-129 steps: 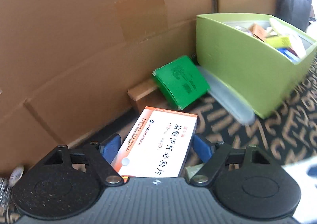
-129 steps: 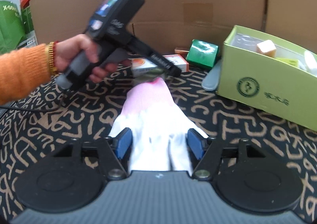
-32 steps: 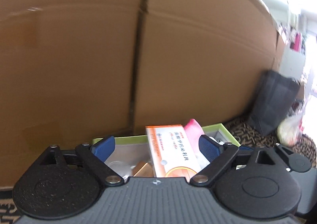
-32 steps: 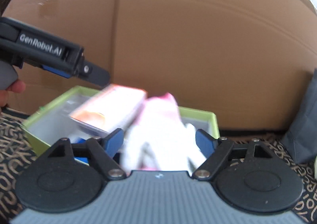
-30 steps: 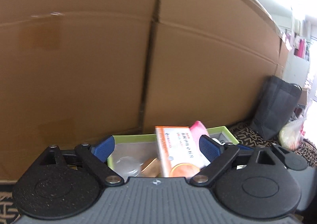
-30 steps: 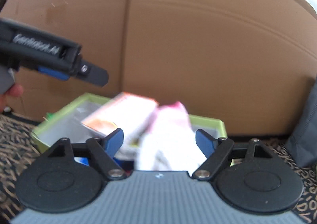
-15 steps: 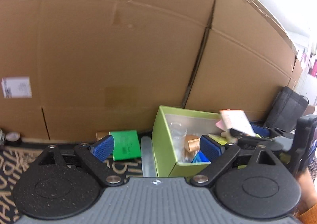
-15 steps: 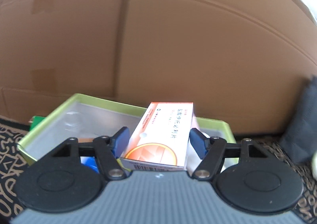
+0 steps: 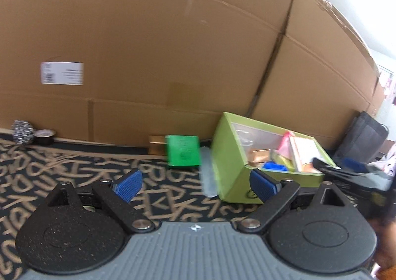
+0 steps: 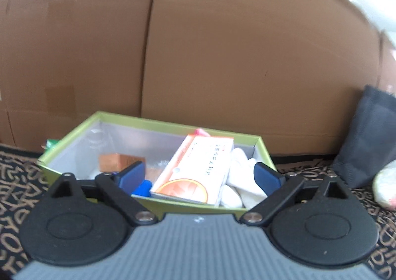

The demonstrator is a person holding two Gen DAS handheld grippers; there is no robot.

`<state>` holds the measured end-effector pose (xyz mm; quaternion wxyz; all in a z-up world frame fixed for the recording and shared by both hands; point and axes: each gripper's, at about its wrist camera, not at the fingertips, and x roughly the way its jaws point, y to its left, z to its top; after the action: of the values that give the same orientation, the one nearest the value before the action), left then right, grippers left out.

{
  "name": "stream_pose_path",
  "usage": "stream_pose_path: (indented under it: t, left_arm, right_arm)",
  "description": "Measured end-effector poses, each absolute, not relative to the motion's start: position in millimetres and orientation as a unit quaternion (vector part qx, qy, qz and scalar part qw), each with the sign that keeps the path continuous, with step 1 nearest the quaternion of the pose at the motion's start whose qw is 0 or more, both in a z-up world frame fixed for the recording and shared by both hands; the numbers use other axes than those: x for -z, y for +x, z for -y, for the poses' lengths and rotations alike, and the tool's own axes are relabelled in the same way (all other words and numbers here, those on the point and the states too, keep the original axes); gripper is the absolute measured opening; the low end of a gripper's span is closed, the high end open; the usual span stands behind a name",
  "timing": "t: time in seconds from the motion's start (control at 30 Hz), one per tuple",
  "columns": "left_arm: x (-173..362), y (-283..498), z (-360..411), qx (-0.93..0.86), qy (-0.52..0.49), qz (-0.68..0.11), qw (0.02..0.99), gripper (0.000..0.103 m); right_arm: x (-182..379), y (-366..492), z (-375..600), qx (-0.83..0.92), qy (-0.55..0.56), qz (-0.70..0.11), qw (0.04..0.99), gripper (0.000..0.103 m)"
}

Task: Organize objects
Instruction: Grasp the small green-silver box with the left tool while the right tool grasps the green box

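The light green box [image 10: 158,121] stands on the patterned mat against the cardboard wall. Inside it lie the white and orange medicine box [image 10: 198,171], the white glove with a pink cuff [image 10: 237,181], a small orange box [image 10: 116,160] and a blue item [image 10: 142,187]. My right gripper [image 10: 198,177] hovers just in front of the green box, its jaws opening wide, pads clear of the medicine box. My left gripper [image 9: 195,182] is open and empty over the mat, left of the green box [image 9: 230,156]. A dark green packet [image 9: 183,151] leans at the wall.
A clear plastic lid [image 9: 208,171] lies beside the green box. A brown block [image 9: 156,143] sits behind the green packet. A steel scourer [image 9: 22,130] and a tape roll [image 9: 44,136] rest at the far left. A black bag [image 10: 366,141] and a white sack [image 10: 386,186] stand right.
Both grippers let go: the medicine box and glove now lie in the green box. My left gripper swung away to the left over the mat. My right gripper's jaws spread wide and drew back.
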<state>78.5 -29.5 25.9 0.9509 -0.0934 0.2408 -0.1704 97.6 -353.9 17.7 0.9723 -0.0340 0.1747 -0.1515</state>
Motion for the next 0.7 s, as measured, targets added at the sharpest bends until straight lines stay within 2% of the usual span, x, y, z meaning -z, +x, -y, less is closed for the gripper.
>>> stream_pose_path:
  t: [0.1,0.2,0.33,0.57,0.67,0.7]
  left_arm:
    - [-15.9,63.6,13.4,0.151,-0.081,-0.248,0.953,0.097]
    - [-1.0,46.4,-2.0,0.123,-0.063,-0.262,0.955,0.097]
    - [21.0,27.0,-20.9,0.096,-0.048,-0.280,0.954,0.097]
    - [48.6,13.7,-44.3,0.105,-0.035,-0.306,0.945,0.095]
    - [52.0,17.5,-39.9,0.135,0.016,-0.303,0.943,0.086]
    - [53.4,19.3,-37.5,0.147,0.034,-0.301,0.942,0.072]
  right_arm:
    - [-21.4,67.6,328.4,0.132,-0.023,-0.146,0.980,0.103]
    - [-14.3,45.1,307.0,0.071,0.011,-0.155,0.985,0.103]
    - [14.9,28.3,271.7,0.004,0.054,-0.211,0.976,0.103]
    - [43.0,30.0,233.3,-0.044,0.065,-0.268,0.960,0.103]
    - [40.3,30.7,223.9,-0.045,0.059,-0.272,0.959,0.103]
    - [37.5,29.0,221.8,-0.044,0.058,-0.269,0.960,0.103]
